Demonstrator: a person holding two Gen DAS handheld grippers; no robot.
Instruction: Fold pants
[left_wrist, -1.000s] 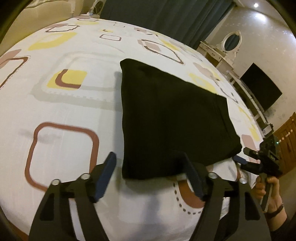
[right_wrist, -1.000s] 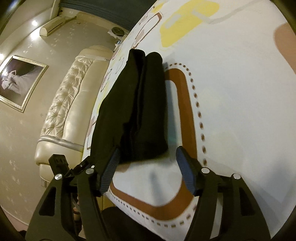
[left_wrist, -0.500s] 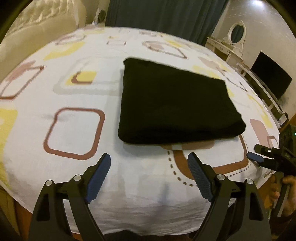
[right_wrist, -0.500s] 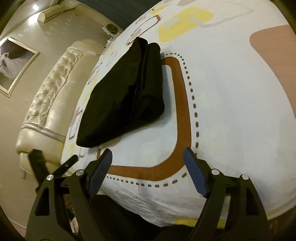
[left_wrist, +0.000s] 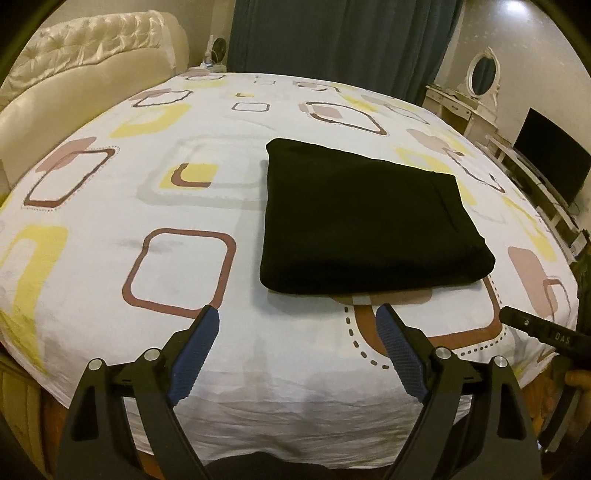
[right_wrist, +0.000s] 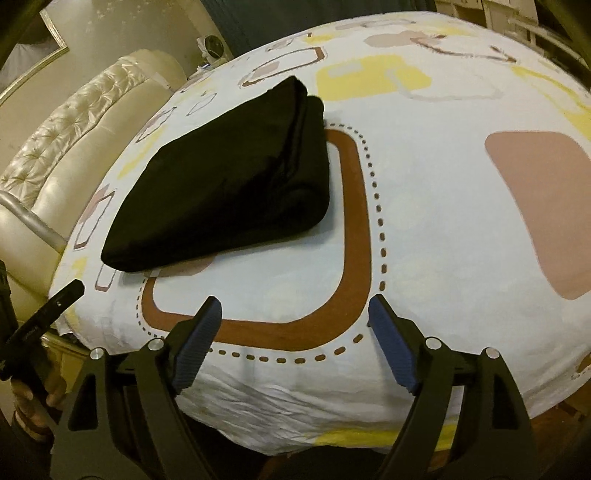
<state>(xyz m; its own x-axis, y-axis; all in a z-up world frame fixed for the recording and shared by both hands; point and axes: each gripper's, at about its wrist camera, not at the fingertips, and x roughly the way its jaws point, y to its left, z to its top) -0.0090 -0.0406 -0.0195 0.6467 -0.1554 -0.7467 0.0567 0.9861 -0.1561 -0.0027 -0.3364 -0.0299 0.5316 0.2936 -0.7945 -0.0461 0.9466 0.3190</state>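
Observation:
The black pants (left_wrist: 362, 218) lie folded into a flat rectangle on the bed, also in the right wrist view (right_wrist: 229, 184), where the stacked layers show at the right edge. My left gripper (left_wrist: 295, 325) is open and empty, held back over the bed's near edge, short of the pants. My right gripper (right_wrist: 295, 314) is open and empty, also near the bed's edge, apart from the pants. Each gripper shows at the edge of the other's view, the right one (left_wrist: 539, 332) and the left one (right_wrist: 44, 314).
The bed (left_wrist: 129, 221) has a white sheet with brown and yellow squares. A cream tufted headboard (left_wrist: 74, 81) stands at the left. Dark curtains (left_wrist: 332, 37), a dressing table with a mirror (left_wrist: 476, 92) and a television (left_wrist: 546, 162) lie beyond.
Both grippers have pulled back from the folded pants toward the bed's near edge. The pants lie still and now look smaller and farther away in both views.

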